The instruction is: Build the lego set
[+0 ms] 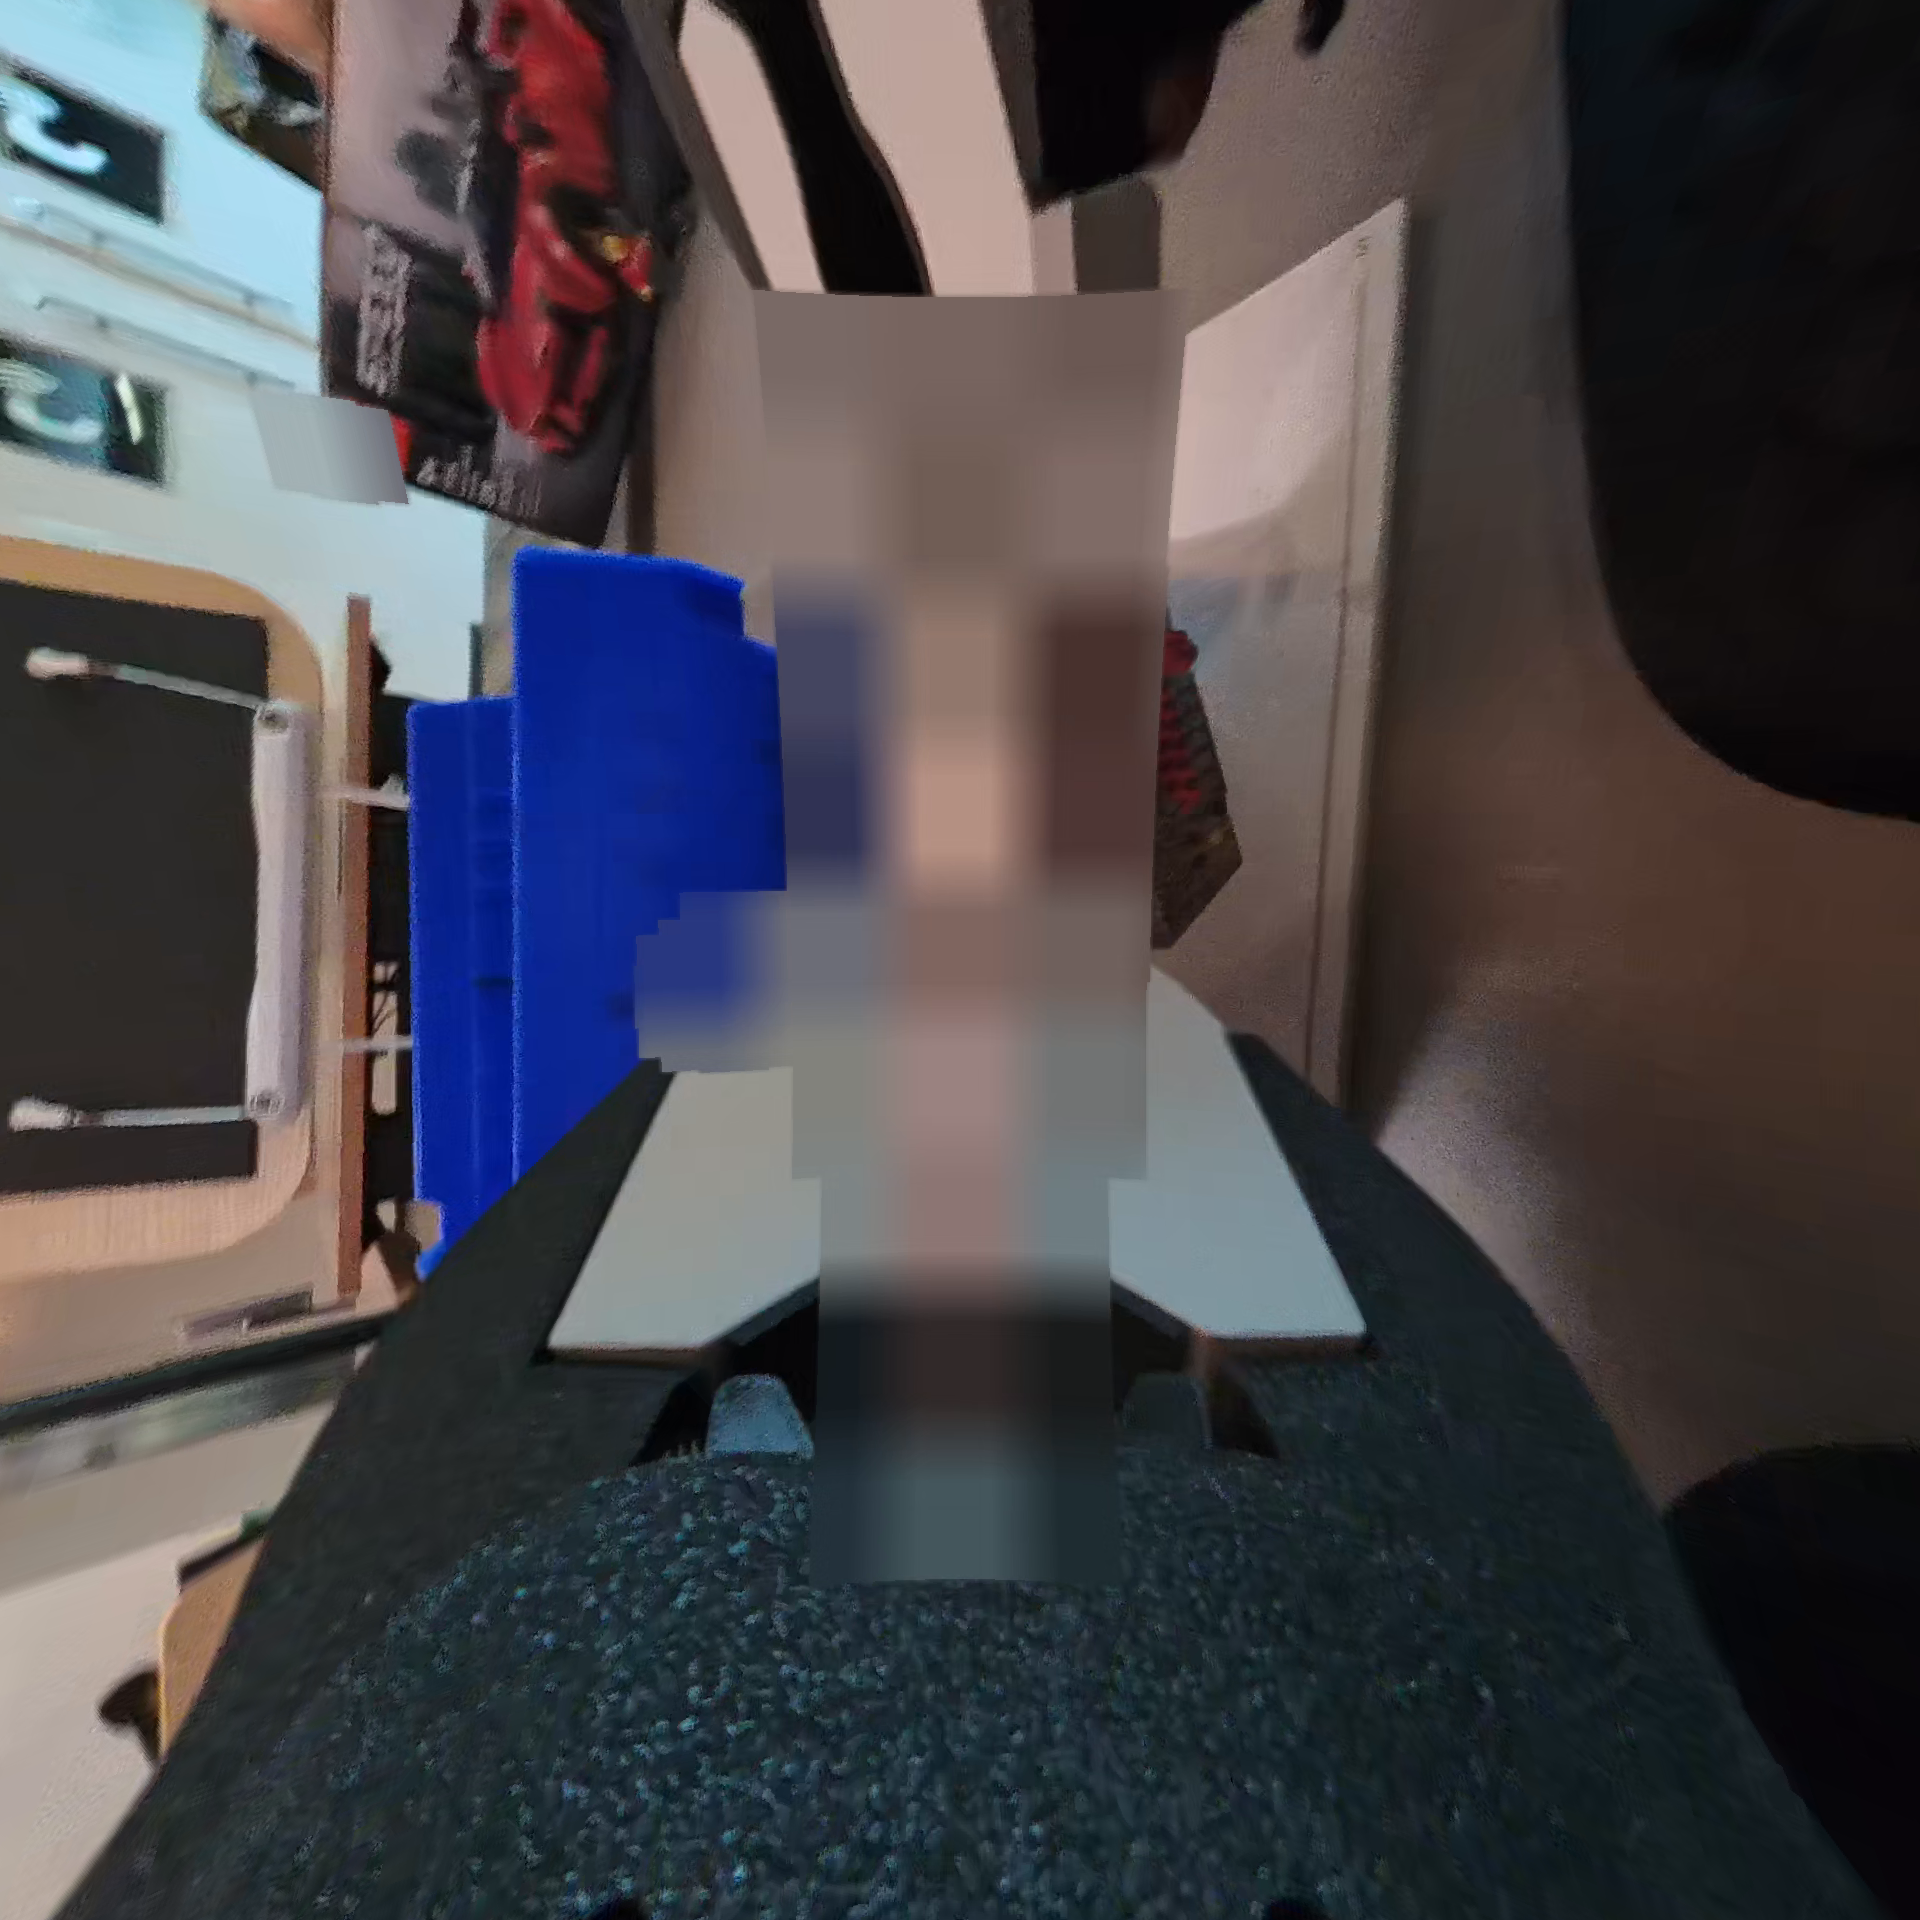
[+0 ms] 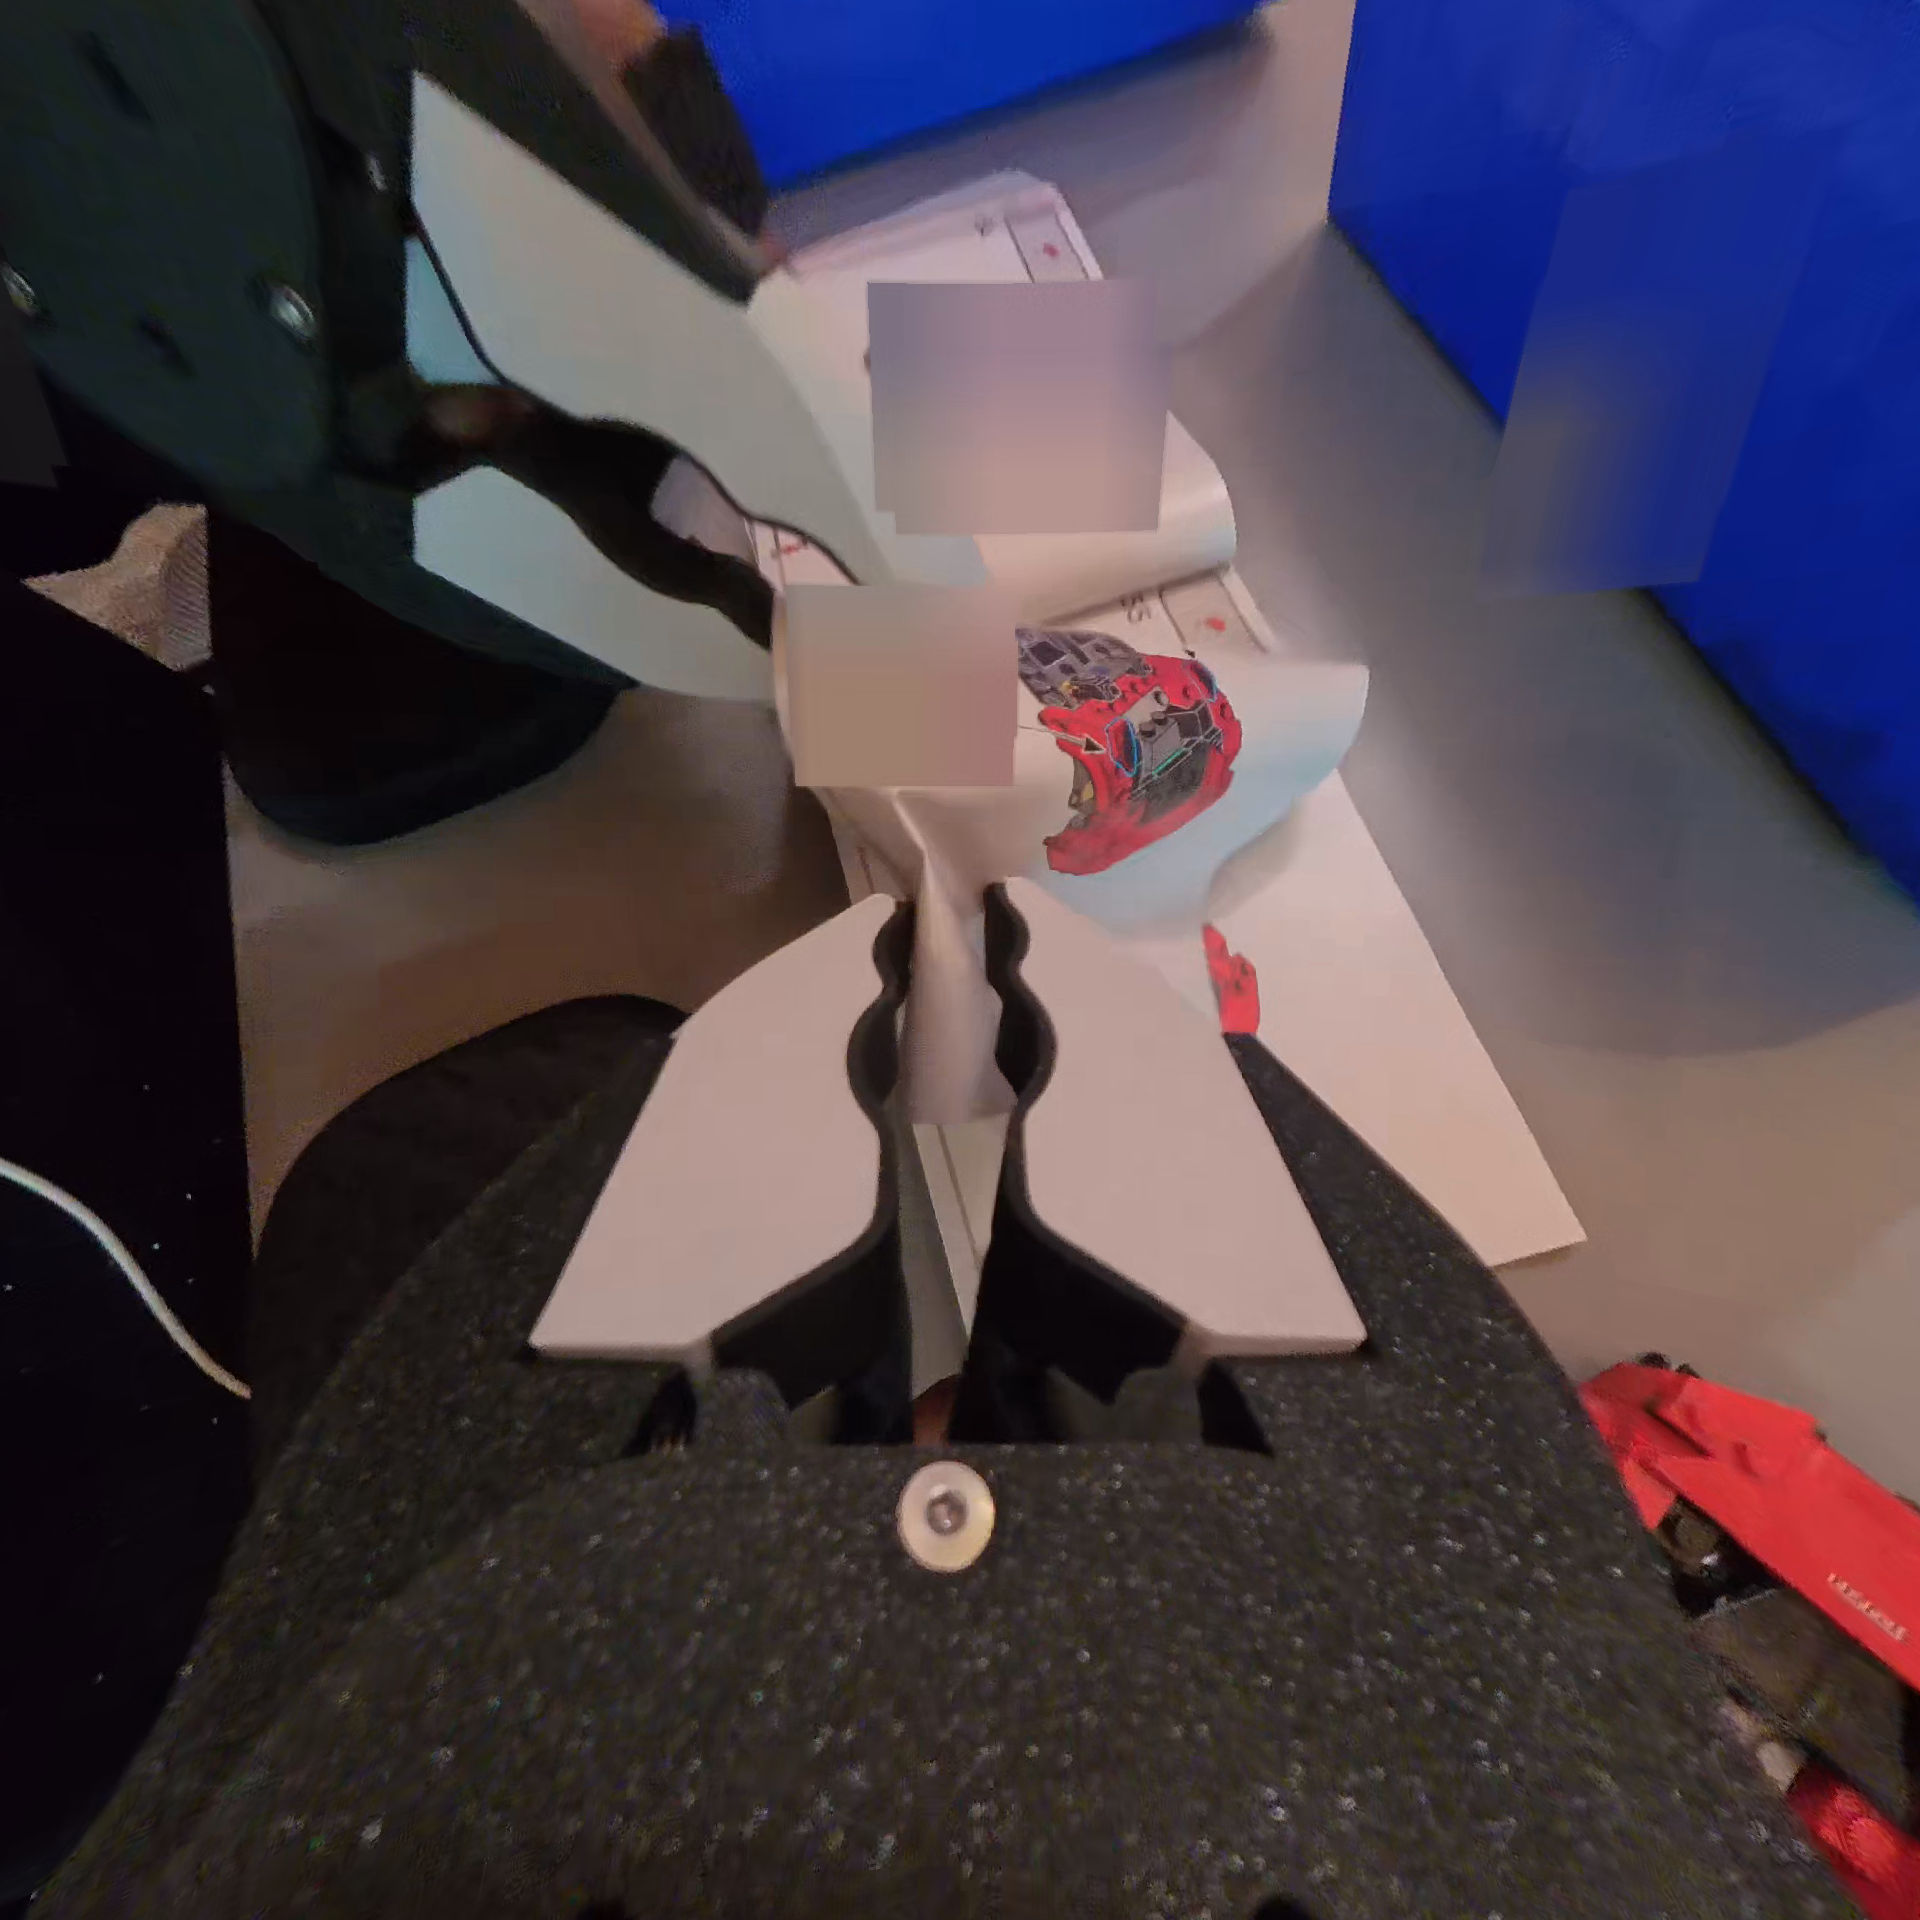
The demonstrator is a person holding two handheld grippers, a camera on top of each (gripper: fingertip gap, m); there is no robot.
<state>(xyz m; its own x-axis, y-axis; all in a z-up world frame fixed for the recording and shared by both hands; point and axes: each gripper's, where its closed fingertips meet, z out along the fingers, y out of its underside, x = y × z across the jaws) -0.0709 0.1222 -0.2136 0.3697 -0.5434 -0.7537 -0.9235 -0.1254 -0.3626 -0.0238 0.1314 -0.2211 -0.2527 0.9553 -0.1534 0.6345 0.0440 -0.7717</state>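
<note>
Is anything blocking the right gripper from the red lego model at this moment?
Yes, in a sense: the right gripper is shut on a page of the instruction booklet, so it is occupied. The red lego model lies off to its right on the table, with nothing visible between them.

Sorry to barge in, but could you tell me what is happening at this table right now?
A person is working through a lego set with a handheld tool in each hand. The right tool is shut on a curled page of the instruction booklet, apparently turning it. The left tool reaches toward the same booklet; whether it grips anything is unclear. The partly built red car sits nearby on the grey table.
</note>
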